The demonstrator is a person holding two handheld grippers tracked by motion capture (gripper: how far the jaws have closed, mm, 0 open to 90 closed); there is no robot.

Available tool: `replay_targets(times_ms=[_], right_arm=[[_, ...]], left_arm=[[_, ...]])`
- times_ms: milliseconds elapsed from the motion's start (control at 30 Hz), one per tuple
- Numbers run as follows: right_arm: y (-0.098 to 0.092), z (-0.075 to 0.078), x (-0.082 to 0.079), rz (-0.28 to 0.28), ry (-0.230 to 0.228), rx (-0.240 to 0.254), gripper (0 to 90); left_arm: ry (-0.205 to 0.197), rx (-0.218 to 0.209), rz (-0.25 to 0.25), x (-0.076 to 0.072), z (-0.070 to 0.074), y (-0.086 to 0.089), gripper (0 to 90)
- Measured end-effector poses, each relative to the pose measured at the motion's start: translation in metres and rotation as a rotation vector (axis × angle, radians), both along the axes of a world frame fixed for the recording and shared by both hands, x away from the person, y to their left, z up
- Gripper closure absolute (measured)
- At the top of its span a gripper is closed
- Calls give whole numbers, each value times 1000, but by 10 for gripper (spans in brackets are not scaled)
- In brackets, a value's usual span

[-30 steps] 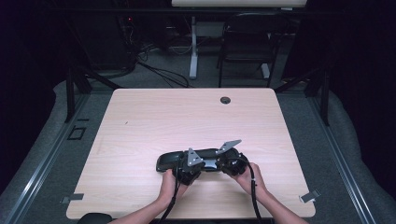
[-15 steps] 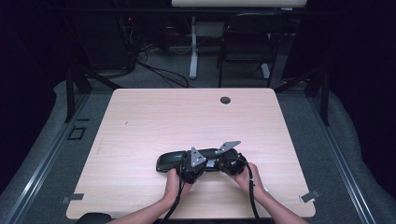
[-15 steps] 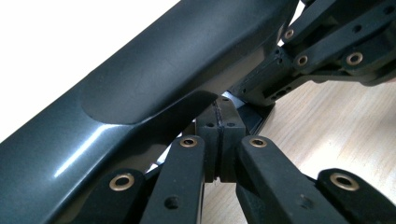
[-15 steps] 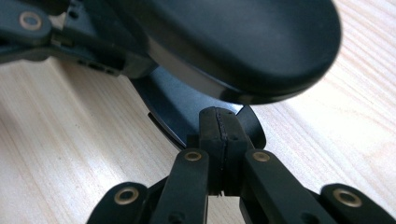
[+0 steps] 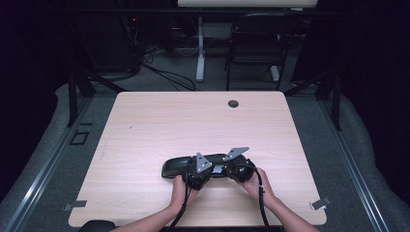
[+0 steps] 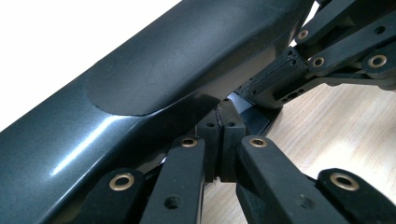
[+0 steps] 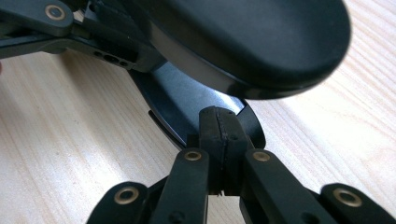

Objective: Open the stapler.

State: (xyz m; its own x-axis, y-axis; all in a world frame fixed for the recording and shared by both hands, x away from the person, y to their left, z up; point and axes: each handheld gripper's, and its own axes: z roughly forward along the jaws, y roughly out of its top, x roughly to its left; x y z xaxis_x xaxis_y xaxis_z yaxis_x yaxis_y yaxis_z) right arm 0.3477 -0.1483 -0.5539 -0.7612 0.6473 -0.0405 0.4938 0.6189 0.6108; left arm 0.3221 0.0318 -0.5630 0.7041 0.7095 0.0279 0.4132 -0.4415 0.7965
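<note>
Both hands rest low at the counter's [image 5: 145,125] near edge. The left claw [image 6: 219,135] and right claw [image 7: 217,135] are closed, empty, tips against the black case [image 5: 176,166].

On the pale wooden tabletop [image 5: 159,130], near its front edge, two hands press the left hand-held gripper [image 5: 197,175] and right hand-held gripper [image 5: 237,169] close together against a long black case [image 5: 175,166] lying flat.
</note>
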Motion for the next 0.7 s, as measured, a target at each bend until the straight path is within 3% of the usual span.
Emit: replay_targets(times_ms=[167, 233, 700], right_arm=[[0, 1, 0, 7, -7, -17, 900], [0, 0, 0, -1, 1, 1, 900], [-1, 1, 0, 8, 5, -7, 900]], left_arm=[[3, 2, -7, 0, 1, 0, 896], [1, 4, -6, 0, 1, 0, 897], [-20, 0, 3, -2, -1, 0, 900]])
